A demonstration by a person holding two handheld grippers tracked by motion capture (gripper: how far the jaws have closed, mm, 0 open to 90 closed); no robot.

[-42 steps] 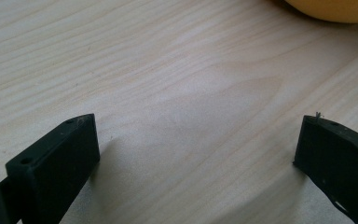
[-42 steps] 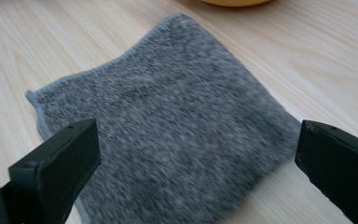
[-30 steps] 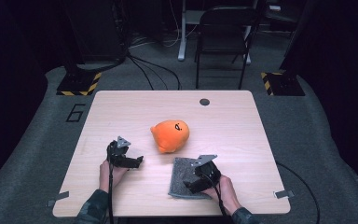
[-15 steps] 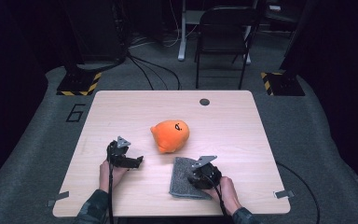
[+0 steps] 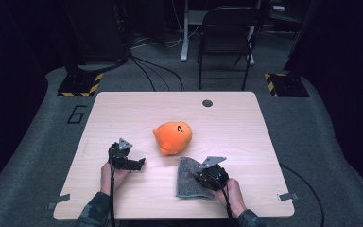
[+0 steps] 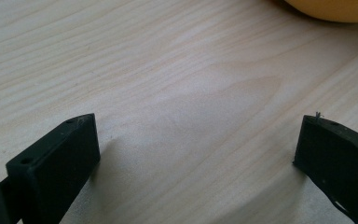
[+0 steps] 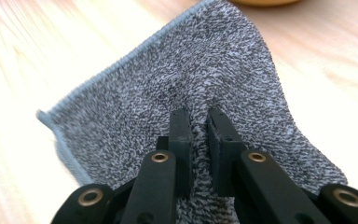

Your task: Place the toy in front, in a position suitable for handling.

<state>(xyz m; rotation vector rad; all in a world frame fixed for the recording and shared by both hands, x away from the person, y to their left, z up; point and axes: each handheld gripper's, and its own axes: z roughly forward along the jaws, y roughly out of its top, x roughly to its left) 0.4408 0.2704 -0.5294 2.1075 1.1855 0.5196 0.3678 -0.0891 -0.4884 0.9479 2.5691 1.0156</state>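
High view showed the pale wooden bench [image 5: 123, 113] with a dark chair [image 5: 227, 38] standing on the grey floor beyond its far edge. An orange plush toy [image 5: 172, 137] lay near the middle of the bench, ahead of both grippers and between them. A grey towel [image 5: 189, 177] lay flat on the bench under the right gripper [image 5: 207, 176], its far edge just short of the toy. In the right gripper view the jaws had just been closing and were pinching a raised fold of the towel [image 7: 200, 93] between them, the cloth puckered up around their tips and spreading out ahead and to both sides. The left gripper [image 5: 132, 163] rested low over bare wood, well apart from the towel. In the left gripper view its jaws stood spread wide with only bench between them, and the toy's orange edge [image 6: 335, 9] lay ahead and off to one side.
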